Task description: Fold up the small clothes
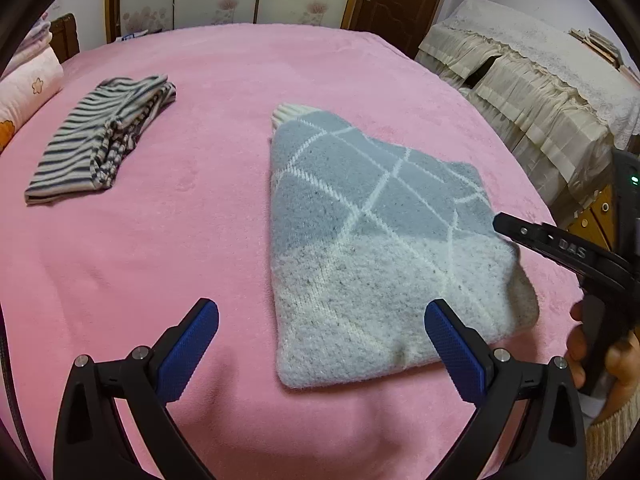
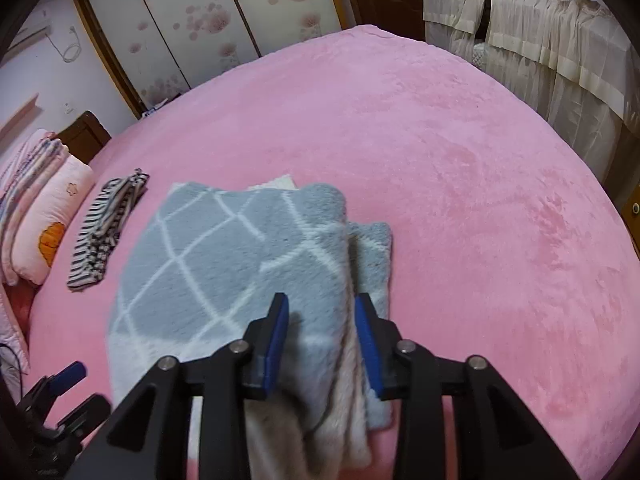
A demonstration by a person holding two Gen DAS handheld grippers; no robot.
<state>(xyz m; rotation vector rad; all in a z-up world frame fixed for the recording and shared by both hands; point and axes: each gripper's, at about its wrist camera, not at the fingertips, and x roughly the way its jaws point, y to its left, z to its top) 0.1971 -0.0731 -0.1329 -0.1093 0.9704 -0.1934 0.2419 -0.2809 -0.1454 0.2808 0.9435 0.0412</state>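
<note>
1. Grey-blue wool with white diamond lines: the folded sweater (image 1: 376, 236) lies flat on the pink bedspread (image 1: 192, 240), nearer the right-hand side of the bed, a cream ribbed cuff (image 1: 292, 114) peeking out at its far end.
2. Left gripper (image 1: 320, 344) hangs above the sweater's near edge with its blue pads (image 1: 188, 352) spread wide and nothing between them.
3. Right gripper (image 2: 322, 344) sits at the sweater's right edge, jaws partly apart; the doubled edge runs up between the pads, but I judge they are not pinching it.
4. To finish this step well, I'd say both tools should lift straight clear so no pad drags the top layer, because the right edge already stands proud of the layer beneath it in the right wrist view.
5. A light pat along that raised edge looks worthwhile before leaving it.
6. Striped garment (image 1: 104, 136) lies bunched well apart on the left, near the pillows (image 1: 28, 96); probably next in line.
7. Hard to read: whether the right pad brushes the wool, since that gripper's own body hides the near end of the sweater.
8. Sleeves are tucked out of sight, so the inner fold's neatness can't be judged.
9. Only a hand (image 1: 592, 344) and knit sleeve of the person show, cut off at the frame edge.
</note>
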